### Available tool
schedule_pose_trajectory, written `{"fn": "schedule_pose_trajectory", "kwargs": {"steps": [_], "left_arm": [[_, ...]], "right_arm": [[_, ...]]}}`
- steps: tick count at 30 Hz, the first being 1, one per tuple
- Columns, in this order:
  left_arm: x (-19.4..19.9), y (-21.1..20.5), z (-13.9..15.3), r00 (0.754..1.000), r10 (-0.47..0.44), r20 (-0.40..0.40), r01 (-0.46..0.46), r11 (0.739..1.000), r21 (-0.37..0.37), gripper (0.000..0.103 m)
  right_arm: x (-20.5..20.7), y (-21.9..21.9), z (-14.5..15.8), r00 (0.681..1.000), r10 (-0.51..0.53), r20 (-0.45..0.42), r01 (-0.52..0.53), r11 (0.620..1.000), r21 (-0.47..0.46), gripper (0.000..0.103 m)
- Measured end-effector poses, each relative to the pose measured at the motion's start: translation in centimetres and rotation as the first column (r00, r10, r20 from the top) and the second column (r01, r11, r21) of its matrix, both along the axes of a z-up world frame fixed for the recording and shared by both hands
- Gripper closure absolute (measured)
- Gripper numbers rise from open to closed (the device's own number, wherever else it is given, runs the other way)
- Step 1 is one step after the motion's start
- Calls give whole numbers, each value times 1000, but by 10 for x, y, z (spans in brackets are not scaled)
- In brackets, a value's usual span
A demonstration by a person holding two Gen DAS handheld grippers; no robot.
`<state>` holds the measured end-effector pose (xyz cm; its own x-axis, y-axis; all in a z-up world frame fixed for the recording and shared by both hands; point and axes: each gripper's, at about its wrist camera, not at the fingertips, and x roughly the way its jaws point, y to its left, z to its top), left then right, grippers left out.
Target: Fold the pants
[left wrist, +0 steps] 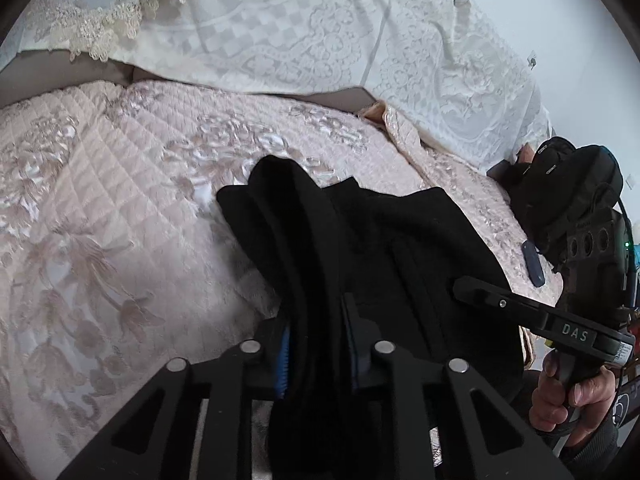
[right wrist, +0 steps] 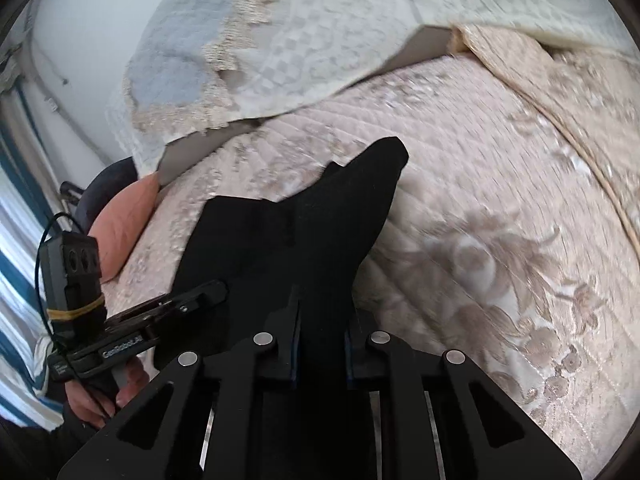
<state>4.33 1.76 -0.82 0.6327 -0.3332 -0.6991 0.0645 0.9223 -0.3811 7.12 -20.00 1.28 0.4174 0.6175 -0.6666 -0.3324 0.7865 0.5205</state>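
Note:
Black pants (left wrist: 380, 232) lie bunched on a pink quilted bedspread (left wrist: 100, 208). In the left wrist view a thick fold of them runs up between the fingers of my left gripper (left wrist: 316, 314), which is shut on the fabric. My right gripper (left wrist: 460, 290) comes in from the right, held by a hand (left wrist: 568, 396), its tip at the cloth's right edge. In the right wrist view the pants (right wrist: 300, 232) rise to a point, and my right gripper (right wrist: 322, 320) is shut on the cloth. There my left gripper (right wrist: 216, 290) touches the pants from the left.
A white lace cover (left wrist: 300, 32) drapes over the far side of the bed. A small dark flat object (left wrist: 534, 264) lies on the bedspread near the right edge. A pink cushion (right wrist: 120, 224) and blue-striped fabric (right wrist: 16, 280) sit to the left in the right wrist view.

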Motion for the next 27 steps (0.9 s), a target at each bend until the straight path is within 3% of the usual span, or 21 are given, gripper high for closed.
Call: {"fn": "schedule_pose_trajectory", "kwargs": {"steps": [12,27], "left_arm": [[5,40,19,998,48,47,-50,998,41,81],[70,113,26,991,104,83,-112,988,104,81]], "right_arm": [[16,47,19,995,86,43,-85,996,-17,88],[86,136,26,978,180,101,-168,979,-119,88]]}}
